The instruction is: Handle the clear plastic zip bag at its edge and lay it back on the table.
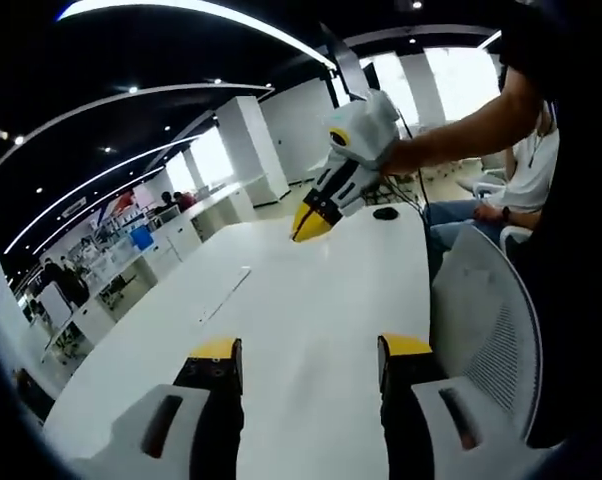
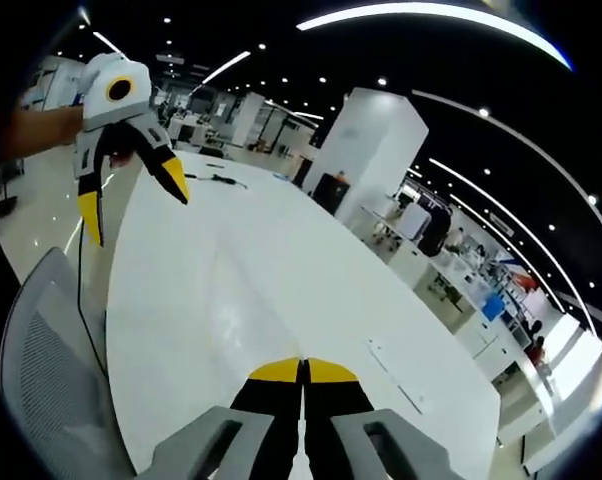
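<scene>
While poised over table (image 1: 321,290), left gripper (image 1: 309,350) spread and right gripper (image 2: 303,372) closed empty, needed low, level approach to bag (image 1: 226,293), lying flat ahead on table, nipping only its edge.

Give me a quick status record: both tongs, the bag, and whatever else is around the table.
left tongs: open, empty, over the table
right tongs: shut, nothing visible between them, held above the table
zip bag: faint clear outline, lying flat on the table, apart from both tongs
table: long, white
chair: grey mesh back, beside the table edge
dark object: on the table, too small to identify
</scene>
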`<action>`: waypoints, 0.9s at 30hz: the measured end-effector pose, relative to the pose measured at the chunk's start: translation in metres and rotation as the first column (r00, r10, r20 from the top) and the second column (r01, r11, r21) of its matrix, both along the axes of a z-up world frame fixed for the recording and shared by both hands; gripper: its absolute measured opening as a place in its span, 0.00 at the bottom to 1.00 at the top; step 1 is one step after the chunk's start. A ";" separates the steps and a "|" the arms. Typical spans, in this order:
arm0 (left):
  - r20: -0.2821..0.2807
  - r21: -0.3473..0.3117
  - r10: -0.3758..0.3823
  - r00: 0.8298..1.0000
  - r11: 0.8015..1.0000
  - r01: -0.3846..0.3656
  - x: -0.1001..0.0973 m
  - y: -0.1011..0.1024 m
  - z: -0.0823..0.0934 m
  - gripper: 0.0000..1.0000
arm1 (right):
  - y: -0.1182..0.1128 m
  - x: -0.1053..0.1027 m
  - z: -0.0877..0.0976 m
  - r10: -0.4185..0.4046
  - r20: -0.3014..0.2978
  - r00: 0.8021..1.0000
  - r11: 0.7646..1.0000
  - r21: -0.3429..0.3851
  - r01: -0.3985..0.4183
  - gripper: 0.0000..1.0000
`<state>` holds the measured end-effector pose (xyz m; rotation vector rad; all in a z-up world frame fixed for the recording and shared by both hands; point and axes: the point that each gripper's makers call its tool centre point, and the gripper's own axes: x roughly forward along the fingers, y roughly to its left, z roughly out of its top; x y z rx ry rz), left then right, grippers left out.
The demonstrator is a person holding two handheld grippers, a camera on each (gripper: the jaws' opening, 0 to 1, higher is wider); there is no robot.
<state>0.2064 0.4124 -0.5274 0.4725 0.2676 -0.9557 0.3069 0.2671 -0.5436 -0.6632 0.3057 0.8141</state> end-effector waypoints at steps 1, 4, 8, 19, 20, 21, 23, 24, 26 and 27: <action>-0.001 0.000 0.007 1.000 1.000 -0.007 -0.001 0.003 -0.001 0.56 | 0.000 -0.001 0.001 -0.003 0.000 1.000 1.000 0.000 0.003 0.00; -0.007 -0.003 0.025 1.000 1.000 -0.025 -0.003 0.008 -0.004 0.59 | -0.003 0.005 0.002 -0.012 0.003 1.000 1.000 -0.003 0.012 0.00; -0.022 0.001 0.035 0.999 0.999 -0.035 -0.006 0.010 -0.009 0.61 | -0.008 0.014 0.001 -0.025 0.005 1.000 1.000 -0.010 0.025 0.00; -0.048 -0.002 0.055 0.997 0.998 -0.055 -0.010 0.012 -0.018 0.63 | -0.015 0.021 -0.015 -0.048 0.001 0.999 0.999 -0.018 0.048 0.00; -0.051 0.000 0.055 0.997 0.998 -0.055 -0.011 0.011 -0.020 0.62 | -0.014 0.020 -0.018 -0.048 -0.007 0.999 0.999 -0.018 0.048 0.00; -0.055 0.003 0.056 0.997 0.998 -0.056 -0.011 0.012 -0.022 0.62 | -0.013 0.015 -0.023 -0.046 -0.018 0.999 0.999 -0.021 0.046 0.00; -0.061 0.003 0.056 0.997 0.998 -0.056 -0.012 0.012 -0.024 0.62 | -0.013 0.013 -0.033 -0.042 -0.033 0.999 0.999 -0.024 0.042 0.00; -0.064 0.002 0.057 0.996 0.998 -0.057 -0.012 0.012 -0.025 0.62 | -0.012 0.011 -0.037 -0.043 -0.042 0.998 0.999 -0.022 0.042 0.00; -0.069 0.001 0.056 0.996 0.998 -0.056 -0.014 0.011 -0.027 0.62 | -0.010 0.005 -0.044 -0.036 -0.054 0.998 0.999 -0.025 0.035 0.00; -0.071 0.002 0.055 0.996 0.998 -0.055 -0.014 0.011 -0.028 0.62 | -0.009 0.002 -0.046 -0.036 -0.062 0.997 0.999 -0.023 0.035 0.00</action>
